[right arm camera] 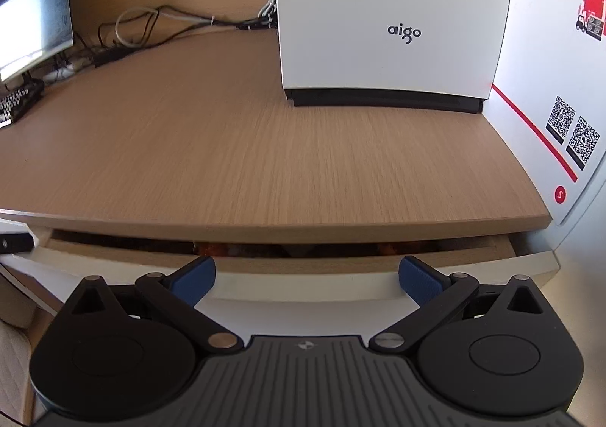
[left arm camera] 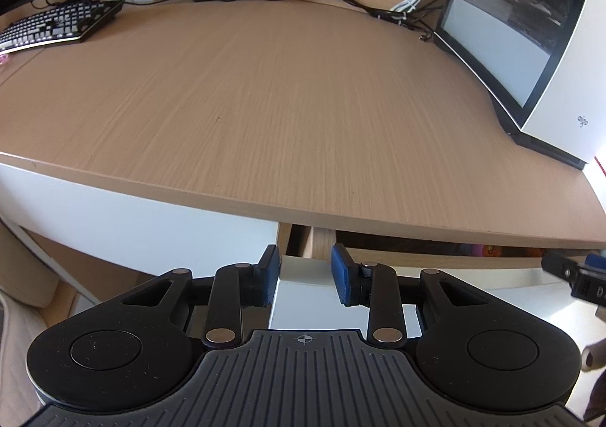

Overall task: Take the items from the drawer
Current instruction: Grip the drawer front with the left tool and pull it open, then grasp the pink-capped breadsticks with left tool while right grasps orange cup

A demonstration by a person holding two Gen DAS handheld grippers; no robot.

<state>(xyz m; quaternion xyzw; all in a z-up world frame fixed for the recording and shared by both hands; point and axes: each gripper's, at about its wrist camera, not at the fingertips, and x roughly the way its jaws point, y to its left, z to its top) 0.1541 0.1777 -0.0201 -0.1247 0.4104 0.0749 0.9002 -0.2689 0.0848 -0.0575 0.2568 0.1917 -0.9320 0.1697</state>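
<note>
In the left wrist view, the left gripper sits at lower centre with its blue fingers pinching the white front corner of the drawer, which is pulled slightly out from under the wooden worktop; a keyboard lies upper left, a white computer case upper right. In the right wrist view, the right gripper has its fingers spread wide over the drawer's front edge, gripping nothing; in the dark gap beneath the worktop, orange items show dimly, too hidden to identify.
</note>
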